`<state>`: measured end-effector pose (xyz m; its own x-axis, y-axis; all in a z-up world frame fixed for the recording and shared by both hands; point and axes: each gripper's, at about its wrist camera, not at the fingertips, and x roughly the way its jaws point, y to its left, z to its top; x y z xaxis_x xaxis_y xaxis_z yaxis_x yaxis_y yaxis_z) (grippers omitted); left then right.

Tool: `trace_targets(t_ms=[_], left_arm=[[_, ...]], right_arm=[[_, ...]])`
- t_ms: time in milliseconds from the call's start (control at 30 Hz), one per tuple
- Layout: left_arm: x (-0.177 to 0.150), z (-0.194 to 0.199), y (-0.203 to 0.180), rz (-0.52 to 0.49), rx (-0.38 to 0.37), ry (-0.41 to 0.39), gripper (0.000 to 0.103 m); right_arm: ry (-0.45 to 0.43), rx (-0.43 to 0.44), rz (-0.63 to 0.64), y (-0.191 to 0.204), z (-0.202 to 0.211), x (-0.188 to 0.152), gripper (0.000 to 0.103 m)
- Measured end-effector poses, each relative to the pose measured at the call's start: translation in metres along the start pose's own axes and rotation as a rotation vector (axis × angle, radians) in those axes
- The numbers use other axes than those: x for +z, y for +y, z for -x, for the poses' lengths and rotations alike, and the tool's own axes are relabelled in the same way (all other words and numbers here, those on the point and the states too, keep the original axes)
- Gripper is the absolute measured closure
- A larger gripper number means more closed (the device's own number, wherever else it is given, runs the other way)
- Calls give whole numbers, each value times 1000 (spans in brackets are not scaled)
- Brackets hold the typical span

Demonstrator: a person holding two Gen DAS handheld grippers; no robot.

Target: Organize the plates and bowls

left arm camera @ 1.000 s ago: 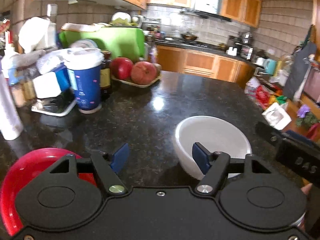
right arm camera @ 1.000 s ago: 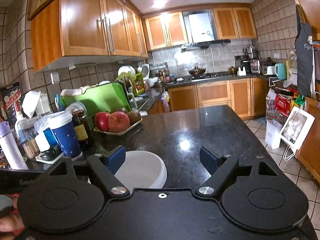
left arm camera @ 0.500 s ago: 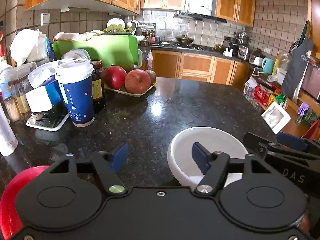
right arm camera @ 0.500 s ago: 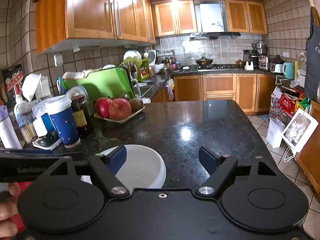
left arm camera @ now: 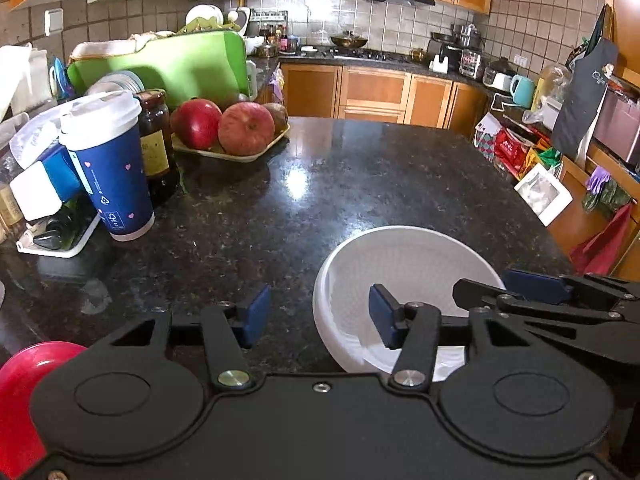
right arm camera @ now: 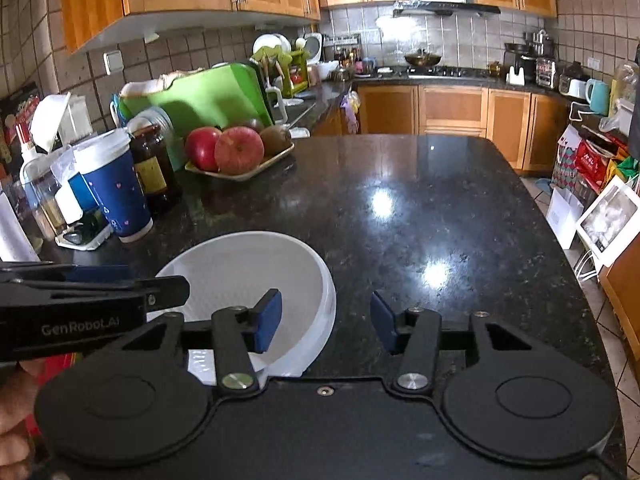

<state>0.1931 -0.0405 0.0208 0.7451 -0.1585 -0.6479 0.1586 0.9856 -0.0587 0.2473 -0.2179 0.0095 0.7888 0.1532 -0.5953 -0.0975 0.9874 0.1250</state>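
Observation:
A white bowl (left arm camera: 400, 264) (right arm camera: 240, 268) sits on the black granite counter (left arm camera: 360, 176) between both grippers. My left gripper (left arm camera: 320, 317) straddles the bowl's left rim, one pad inside and one outside. Its jaws are closing, and a gap shows on each side of the rim. My right gripper (right arm camera: 326, 322) straddles the bowl's right rim the same way. Its jaws are closing too, with the pads clear of the rim. The right gripper's fingers (left arm camera: 532, 286) reach in from the right in the left wrist view. A red plate (left arm camera: 24, 392) lies at the near left, mostly hidden.
A blue paper cup (left arm camera: 108, 168), a dark jar (left arm camera: 156, 144) and a tray of apples (left arm camera: 232, 132) crowd the far left, backed by a green cutting board (left arm camera: 180, 64). The counter's right edge (right arm camera: 576, 264) drops to a tiled floor. A hand (right arm camera: 12, 420) shows at lower left.
Both grippers have come forward and lower onto the bowl, and both pairs of jaws have narrowed around its rim. The red plate has slid mostly out of the left view.

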Motion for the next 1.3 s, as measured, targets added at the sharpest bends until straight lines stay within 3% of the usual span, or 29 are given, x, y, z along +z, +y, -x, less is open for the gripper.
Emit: trace_targets(t_ms=[200, 400, 633, 767, 900, 1300], left_arm=[[1, -11, 1, 3, 1, 42, 45], [1, -18, -1, 6, 4, 76, 45], [1, -22, -4, 0, 8, 88, 45], [1, -22, -6, -2, 0, 93, 51], [1, -24, -9, -11, -20, 104, 66], [4, -13, -10, 10, -14, 87, 67]], right_arm=[[8, -15, 18, 0, -6, 1, 54], [69, 12, -4, -3, -13, 1, 70], [78, 38, -3, -2, -14, -1, 74], [81, 54, -4, -2, -13, 0, 77], [78, 63, -12, -2, -13, -1, 81], [85, 71, -24, 0, -7, 0, 84]])
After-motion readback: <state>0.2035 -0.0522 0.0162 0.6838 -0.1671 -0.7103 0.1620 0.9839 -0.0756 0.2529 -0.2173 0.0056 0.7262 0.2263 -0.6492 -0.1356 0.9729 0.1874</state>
